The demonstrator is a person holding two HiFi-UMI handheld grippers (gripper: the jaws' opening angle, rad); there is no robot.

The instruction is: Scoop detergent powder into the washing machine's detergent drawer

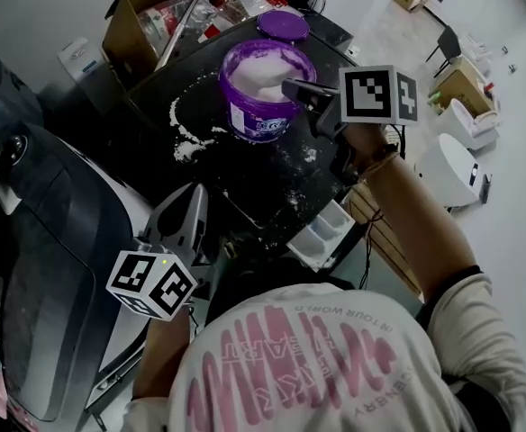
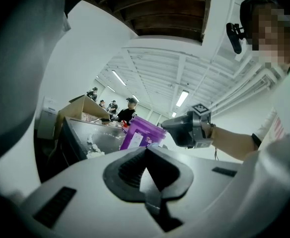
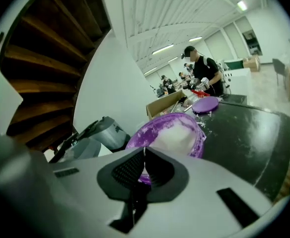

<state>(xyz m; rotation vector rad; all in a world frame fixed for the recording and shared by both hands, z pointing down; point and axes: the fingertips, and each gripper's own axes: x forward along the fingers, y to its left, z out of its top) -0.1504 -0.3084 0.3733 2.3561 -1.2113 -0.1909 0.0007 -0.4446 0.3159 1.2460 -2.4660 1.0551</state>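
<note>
Steadiness matters: right gripper [image 1: 290, 86], jaws closed above the purple tub [image 1: 258, 121], should dip shallowly; left gripper [image 1: 191, 202] is closed too.

Long strip lights [image 2: 182, 97] on the white ceiling light the room flatly and evenly, and both gripper views wash out pale overhead. Those views bulge like a fishbowl, with black corners and bent beams. The left gripper [image 2: 146, 152] looks soft so close to the lens. The head view is dimmer. The black worktop [image 1: 272, 183] swallows the light, and only the white powder [image 1: 267, 79] shows bright.
</note>
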